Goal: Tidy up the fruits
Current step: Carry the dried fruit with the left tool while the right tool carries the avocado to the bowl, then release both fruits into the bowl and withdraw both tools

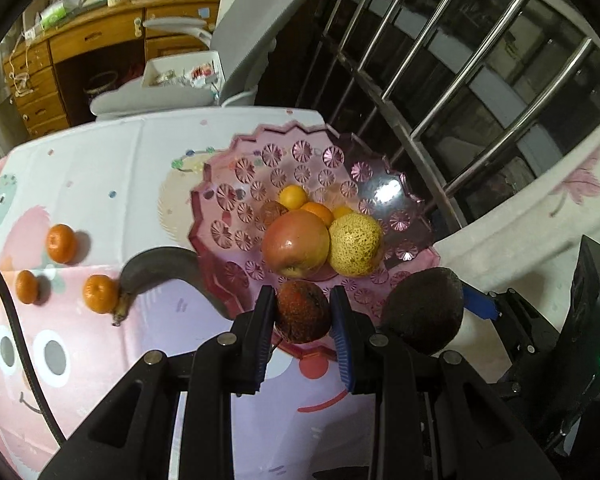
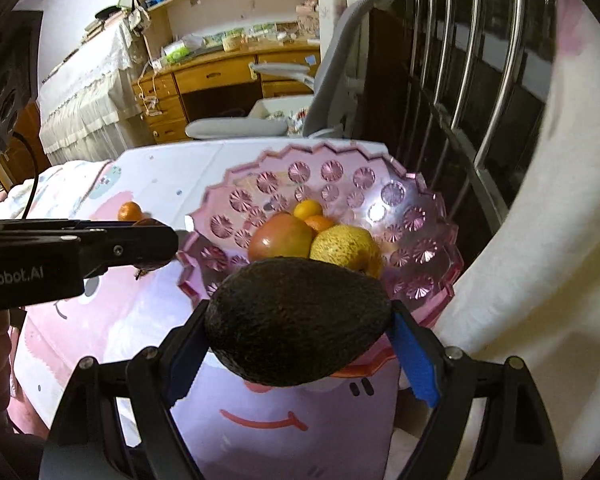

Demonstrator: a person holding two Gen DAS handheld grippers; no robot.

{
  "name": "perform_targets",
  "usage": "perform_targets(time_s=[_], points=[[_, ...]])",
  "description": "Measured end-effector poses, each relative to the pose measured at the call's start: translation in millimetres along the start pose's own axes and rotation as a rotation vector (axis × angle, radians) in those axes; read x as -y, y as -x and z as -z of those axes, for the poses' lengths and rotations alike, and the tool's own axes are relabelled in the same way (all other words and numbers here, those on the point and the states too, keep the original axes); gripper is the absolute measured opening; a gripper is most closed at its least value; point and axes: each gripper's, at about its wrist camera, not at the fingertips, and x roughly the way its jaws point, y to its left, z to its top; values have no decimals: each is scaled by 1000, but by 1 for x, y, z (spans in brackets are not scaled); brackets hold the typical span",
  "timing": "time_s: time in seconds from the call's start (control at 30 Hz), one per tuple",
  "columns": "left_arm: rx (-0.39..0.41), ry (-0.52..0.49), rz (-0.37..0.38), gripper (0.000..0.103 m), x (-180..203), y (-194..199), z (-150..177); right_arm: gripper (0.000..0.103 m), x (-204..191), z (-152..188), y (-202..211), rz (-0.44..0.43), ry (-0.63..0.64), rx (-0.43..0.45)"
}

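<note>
- Your left tool (image 1: 302, 312) is clenched on a small, rough, reddish-brown fruit (image 1: 301, 311), angled down over the near rim of the pink faceted plastic bowl (image 1: 236, 184).
- Your right tool (image 2: 300, 336) grips a dark, pebbly avocado (image 2: 298, 322) by its ends, tilted down just short of the bowl.
- Inside the bowl lie a smooth red apple (image 1: 296, 242), a pitted yellow pear (image 1: 356, 245) and small oranges.
- On the cartoon-printed cloth of the table (image 1: 100, 168), left of the bowl, lie three mandarins (image 1: 61, 242) and a blackened banana (image 1: 156, 266).
- A wooden desk (image 1: 84, 44) stands far left; metal window bars (image 1: 480, 60) stand to the right.
</note>
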Motion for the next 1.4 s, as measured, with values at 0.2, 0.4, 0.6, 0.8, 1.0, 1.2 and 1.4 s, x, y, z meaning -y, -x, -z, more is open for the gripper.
perform_targets(time_s=[0.2,0.4,0.6,0.8,1.0,1.2,1.4], points=[[-66,8,6,26,0,-29,-8,86,10,0,-22,-11,-7,-68],[-105,14,-3,26,0,-48,-12,86,19,2,-37,-3,-19,-115],[-127,10,-10,29,1,-53,-14,86,26,2,-45,6,-60,-158],[-138,9,-14,39,1,-51,-14,86,30,2,-48,16,-78,-161],[-120,25,-22,56,-2,-39,-12,87,25,-1,-36,20,-59,-109],[-88,55,-30,66,-10,-20,-7,87,21,-1,-29,26,-57,-105],[-43,103,-68,72,-28,6,9,87,15,1,-21,27,-73,-101]])
